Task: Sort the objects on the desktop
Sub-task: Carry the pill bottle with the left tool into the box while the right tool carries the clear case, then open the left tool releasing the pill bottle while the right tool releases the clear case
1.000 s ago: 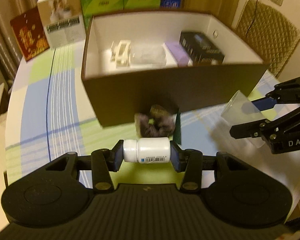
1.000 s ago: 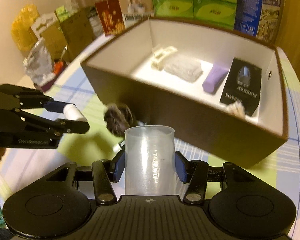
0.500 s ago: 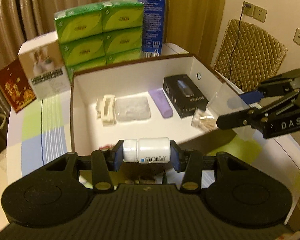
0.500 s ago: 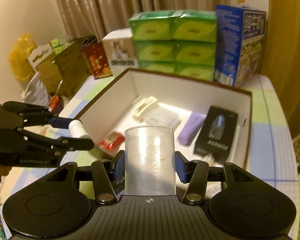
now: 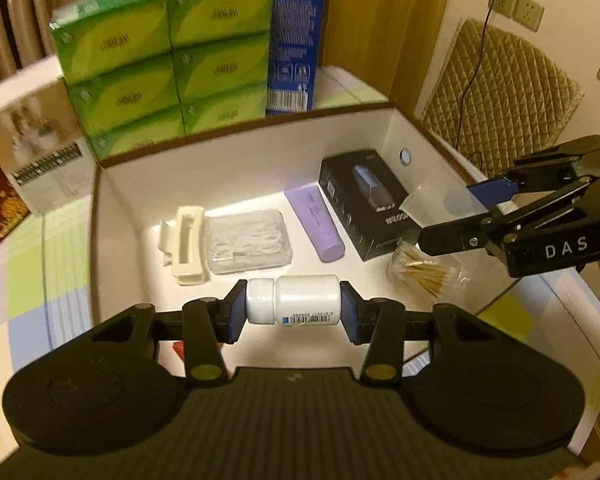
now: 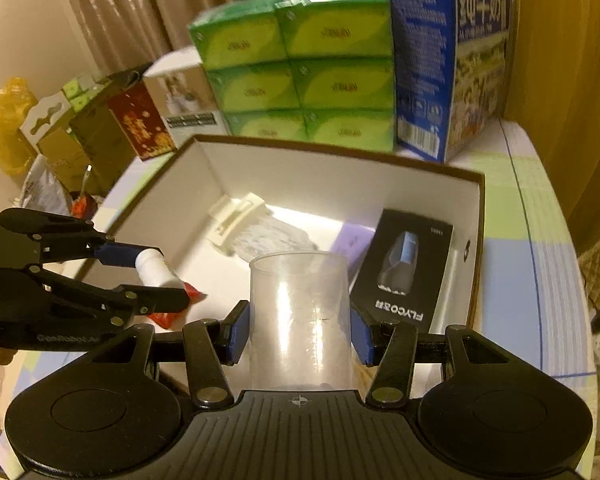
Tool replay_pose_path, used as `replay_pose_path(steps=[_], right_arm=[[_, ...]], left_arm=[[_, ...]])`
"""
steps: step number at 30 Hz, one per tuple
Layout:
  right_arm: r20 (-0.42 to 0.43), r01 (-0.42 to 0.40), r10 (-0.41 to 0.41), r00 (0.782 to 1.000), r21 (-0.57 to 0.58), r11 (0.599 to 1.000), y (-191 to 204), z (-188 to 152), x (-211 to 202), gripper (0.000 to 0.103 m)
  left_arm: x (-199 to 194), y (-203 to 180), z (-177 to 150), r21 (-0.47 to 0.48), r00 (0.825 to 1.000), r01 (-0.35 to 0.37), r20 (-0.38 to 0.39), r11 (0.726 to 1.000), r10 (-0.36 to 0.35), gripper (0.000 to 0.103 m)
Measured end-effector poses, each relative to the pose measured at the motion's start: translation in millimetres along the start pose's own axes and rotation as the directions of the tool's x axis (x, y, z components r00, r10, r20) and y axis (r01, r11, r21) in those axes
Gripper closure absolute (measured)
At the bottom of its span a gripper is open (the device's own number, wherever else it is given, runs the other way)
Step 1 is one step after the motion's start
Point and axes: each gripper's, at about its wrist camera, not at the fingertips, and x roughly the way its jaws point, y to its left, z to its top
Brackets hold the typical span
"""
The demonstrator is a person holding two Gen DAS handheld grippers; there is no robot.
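"DAS" is read in white letters on the side of the right gripper (image 5: 456,216), and "GenRobot.AI" faintly on the left gripper (image 6: 156,276). "FLYCO" is printed, upside down, on the near end of the black box (image 6: 406,268) inside the carton. A barcode label is carried by the white bottle (image 5: 300,300), its digits too small to read.

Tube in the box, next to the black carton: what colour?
Pale purple tube, lying flat; clearest in the left wrist view.
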Motion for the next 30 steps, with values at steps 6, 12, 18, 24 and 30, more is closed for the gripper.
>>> replay_pose_path(steps=[6, 12, 18, 24, 30], right_arm=[[-0.054, 0.007, -0.006, 0.999, 0.014, 1.000, -8, -5, 20, 0.054], [-0.092, 0.012, -0.011, 0.996, 0.019, 1.000, -12, -11, 35, 0.054], [-0.118, 0.013, -0.012, 0.993, 0.010, 1.000, -13, -11, 46, 0.054], [-0.132, 0.011, -0.010, 0.991, 0.002, 1.000, -13, -9, 52, 0.054], [-0.142, 0.005, -0.006, 0.990, -0.009, 1.000, -10, -9, 55, 0.054]], left_arm=[[35, 1, 0, 0.026, 0.996, -0.023, -0.080, 0.999, 0.025, 0.061], [58, 5, -1, 0.028, 0.991, -0.026, -0.132, 0.999, 0.029, 0.061], [76, 7, -3, 0.040, 0.982, -0.027, -0.184, 0.999, 0.034, 0.061], [85, 10, -5, 0.047, 0.975, -0.017, -0.221, 0.999, 0.027, 0.061], [86, 12, -4, 0.052, 0.975, -0.022, -0.219, 0.998, 0.033, 0.061]])
